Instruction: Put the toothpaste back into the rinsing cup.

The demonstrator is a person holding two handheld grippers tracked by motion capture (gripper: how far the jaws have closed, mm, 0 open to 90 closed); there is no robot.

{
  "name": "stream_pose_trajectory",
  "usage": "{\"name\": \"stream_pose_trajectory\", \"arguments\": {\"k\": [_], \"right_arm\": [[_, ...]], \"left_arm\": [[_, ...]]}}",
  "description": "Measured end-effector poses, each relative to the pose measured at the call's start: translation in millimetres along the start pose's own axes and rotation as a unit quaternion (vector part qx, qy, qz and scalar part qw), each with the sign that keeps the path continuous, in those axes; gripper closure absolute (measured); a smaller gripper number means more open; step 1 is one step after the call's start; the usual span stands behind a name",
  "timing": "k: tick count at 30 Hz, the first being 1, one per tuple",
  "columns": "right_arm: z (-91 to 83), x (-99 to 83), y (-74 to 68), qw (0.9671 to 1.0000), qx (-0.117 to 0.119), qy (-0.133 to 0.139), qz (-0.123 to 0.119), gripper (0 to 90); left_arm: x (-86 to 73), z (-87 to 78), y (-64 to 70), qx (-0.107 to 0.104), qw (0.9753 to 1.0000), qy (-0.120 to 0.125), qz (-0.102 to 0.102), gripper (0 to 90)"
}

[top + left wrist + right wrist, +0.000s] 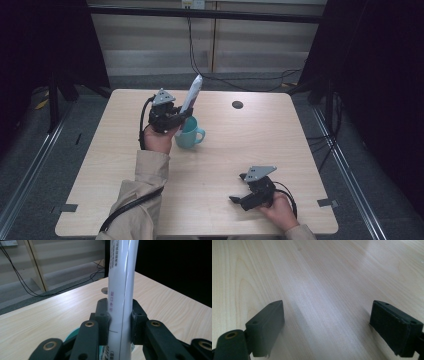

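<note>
A white tube (192,95) is clamped between the jaws of the left gripper (184,116), held tilted above a teal mug (189,132) standing on the surface (240,145). The right gripper (239,188) is rested near the front edge, well apart, jaws spread wide with nothing held.

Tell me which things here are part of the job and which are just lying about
In the job:
- white tube, clamped upright in the left gripper
- teal mug, right under the tube

Just about:
- right gripper, open and holding nothing, low over the table
- round hole in the tabletop
- cables on the floor behind
</note>
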State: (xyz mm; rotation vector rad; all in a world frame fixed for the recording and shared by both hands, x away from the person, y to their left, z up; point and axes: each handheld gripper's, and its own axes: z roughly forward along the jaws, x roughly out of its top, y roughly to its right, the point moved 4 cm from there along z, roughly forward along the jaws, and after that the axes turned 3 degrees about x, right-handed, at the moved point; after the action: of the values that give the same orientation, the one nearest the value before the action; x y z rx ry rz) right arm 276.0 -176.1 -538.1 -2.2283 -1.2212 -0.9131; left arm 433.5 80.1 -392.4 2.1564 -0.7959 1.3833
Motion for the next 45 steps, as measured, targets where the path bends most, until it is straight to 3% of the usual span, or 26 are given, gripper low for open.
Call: {"name": "stream_pose_trajectory", "arguments": {"k": [26,45], "right_arm": [[-0.4,-0.4,-0.1,1.0000,-0.001,0.000,0.000,11.6],[-0.8,-0.8,-0.6,1.0000,-0.002,0.000,0.002,11.6]], "left_arm": [[1.0,21.3,-6.7,0.008,0.9999,0.014,-0.005,73.9],[-12.8,39.9,-12.0,0.023,0.9996,0.014,-0.009,73.6]]}}
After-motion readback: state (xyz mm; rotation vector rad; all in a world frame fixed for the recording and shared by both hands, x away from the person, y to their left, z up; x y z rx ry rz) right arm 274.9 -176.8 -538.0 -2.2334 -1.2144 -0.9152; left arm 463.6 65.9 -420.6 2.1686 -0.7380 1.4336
